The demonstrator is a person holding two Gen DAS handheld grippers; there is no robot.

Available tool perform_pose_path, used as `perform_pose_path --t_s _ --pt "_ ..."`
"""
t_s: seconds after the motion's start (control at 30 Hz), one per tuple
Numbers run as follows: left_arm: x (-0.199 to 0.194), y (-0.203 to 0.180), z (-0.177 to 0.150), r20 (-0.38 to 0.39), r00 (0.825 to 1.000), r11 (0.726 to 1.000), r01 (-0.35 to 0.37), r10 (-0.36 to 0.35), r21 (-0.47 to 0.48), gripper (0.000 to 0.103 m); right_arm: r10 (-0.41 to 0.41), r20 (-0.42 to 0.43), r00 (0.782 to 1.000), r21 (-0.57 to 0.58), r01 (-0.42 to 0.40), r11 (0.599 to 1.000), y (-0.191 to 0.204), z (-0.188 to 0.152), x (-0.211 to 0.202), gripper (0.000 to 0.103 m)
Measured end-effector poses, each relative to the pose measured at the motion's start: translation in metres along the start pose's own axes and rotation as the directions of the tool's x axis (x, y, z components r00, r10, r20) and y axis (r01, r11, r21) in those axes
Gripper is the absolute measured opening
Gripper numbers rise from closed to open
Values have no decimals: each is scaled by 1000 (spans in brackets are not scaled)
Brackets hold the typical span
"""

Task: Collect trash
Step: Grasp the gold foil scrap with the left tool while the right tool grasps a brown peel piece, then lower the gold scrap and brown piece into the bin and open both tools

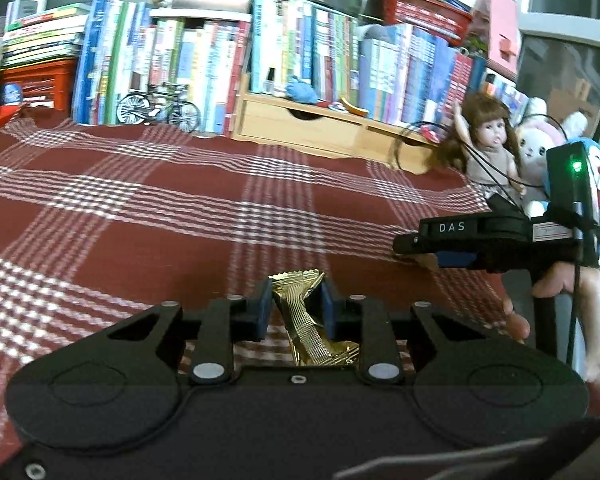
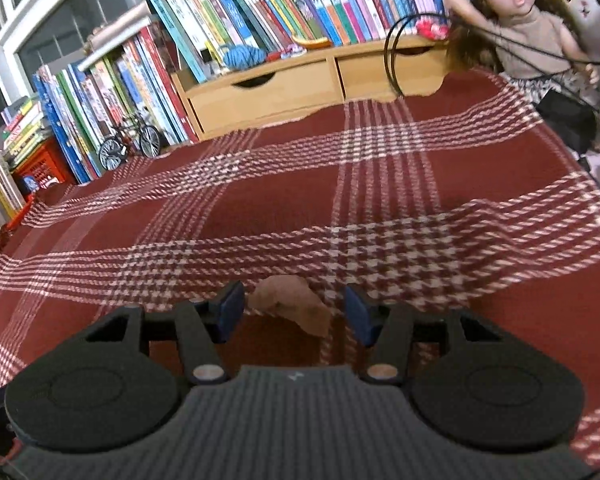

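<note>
A crumpled gold foil wrapper point(image 1: 306, 320) is pinched between the blue pads of my left gripper point(image 1: 295, 306), low over the red plaid tablecloth point(image 1: 160, 208). In the left wrist view my right gripper point(image 1: 412, 246) shows at the right edge, held by a hand point(image 1: 556, 292), its tip down at the cloth. In the right wrist view my right gripper point(image 2: 294, 312) stands open, its blue pads on either side of a torn brown scrap point(image 2: 290, 306) that lies on the cloth point(image 2: 340, 200).
A row of books point(image 1: 220, 52) lines the back, with a wooden drawer unit point(image 1: 300, 124) and a toy bicycle point(image 1: 158, 108) in front. A doll point(image 1: 486, 140) and plush toys point(image 1: 540, 140) sit at the back right with a loose black cable point(image 2: 396, 52).
</note>
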State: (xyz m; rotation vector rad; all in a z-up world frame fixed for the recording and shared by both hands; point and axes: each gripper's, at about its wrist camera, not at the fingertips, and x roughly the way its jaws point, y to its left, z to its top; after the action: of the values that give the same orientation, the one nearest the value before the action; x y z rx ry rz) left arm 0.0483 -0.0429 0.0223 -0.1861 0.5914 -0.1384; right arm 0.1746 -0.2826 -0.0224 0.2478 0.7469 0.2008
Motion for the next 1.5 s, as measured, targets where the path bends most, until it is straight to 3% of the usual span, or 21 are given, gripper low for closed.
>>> perform_pose_path --t_s 0.07,0.13,0.23,0.6,1.07,1.5 --pt "-3 5 0 1 1000 1000 -4 4 -3 24 -10 -15 1000 -2 10 1000 3 3 4 63" --pt "-6 8 1 5 1000 1000 -12 12 0 24 -19 -27 999 -7 19 1000 7 4 3 39" --pt "-12 12 0 5 1000 1000 -18 18 5 24 -6 -45 999 -7 5 1000 11 3 -1 31" --pt "-56 21 -10 1 999 999 -43 43 19 24 50 -8 999 -53 -50 997 39 -26 -59 30" --pt "-128 16 -59 -43 997 993 -53 58 102 24 149 30 988 -130 -144 981 75 -110 -160 30" --pt "-191 9 -120 -106 992 988 -51 67 147 24 226 0 974 -197 -221 955 86 -190 -217 31"
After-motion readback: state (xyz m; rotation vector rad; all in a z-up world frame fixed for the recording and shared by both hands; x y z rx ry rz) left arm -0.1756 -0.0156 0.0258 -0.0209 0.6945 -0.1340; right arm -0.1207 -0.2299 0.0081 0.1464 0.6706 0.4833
